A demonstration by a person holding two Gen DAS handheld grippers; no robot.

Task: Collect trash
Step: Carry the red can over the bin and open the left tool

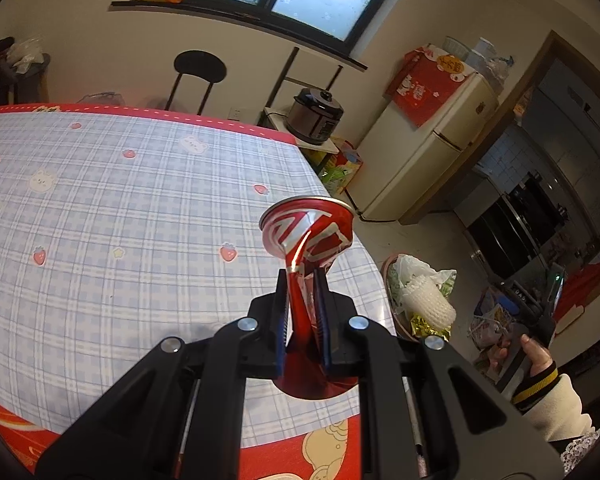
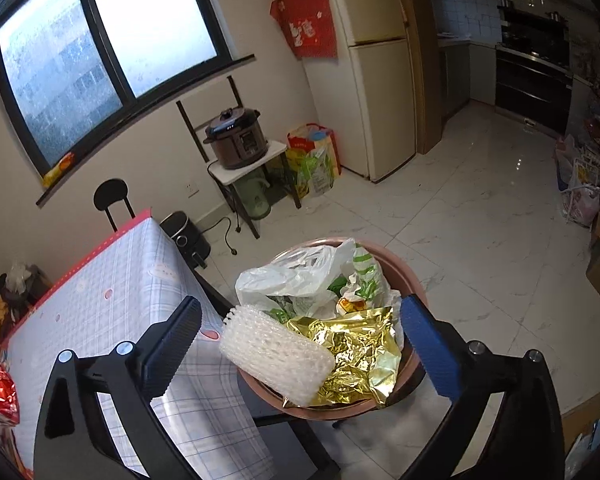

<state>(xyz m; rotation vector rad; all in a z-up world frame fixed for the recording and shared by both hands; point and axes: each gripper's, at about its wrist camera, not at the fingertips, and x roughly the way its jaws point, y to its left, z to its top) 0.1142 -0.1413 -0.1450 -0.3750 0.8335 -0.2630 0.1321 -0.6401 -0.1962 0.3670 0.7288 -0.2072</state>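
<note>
The left tongs (image 1: 302, 300) are clamped on a crushed red can (image 1: 306, 236), squeezing its middle flat; its long axis runs along the fingers, top end far, above the worktop (image 1: 100, 208). The bin (image 1: 390, 276) sits to the right, past the worktop's edge — the can must travel that way. The right tongs (image 2: 300, 328) gape wide and empty over the bin, with foam (image 2: 274, 354), gold foil (image 2: 352, 352) and bags already inside. White lettering on the can — unreadable.
</note>
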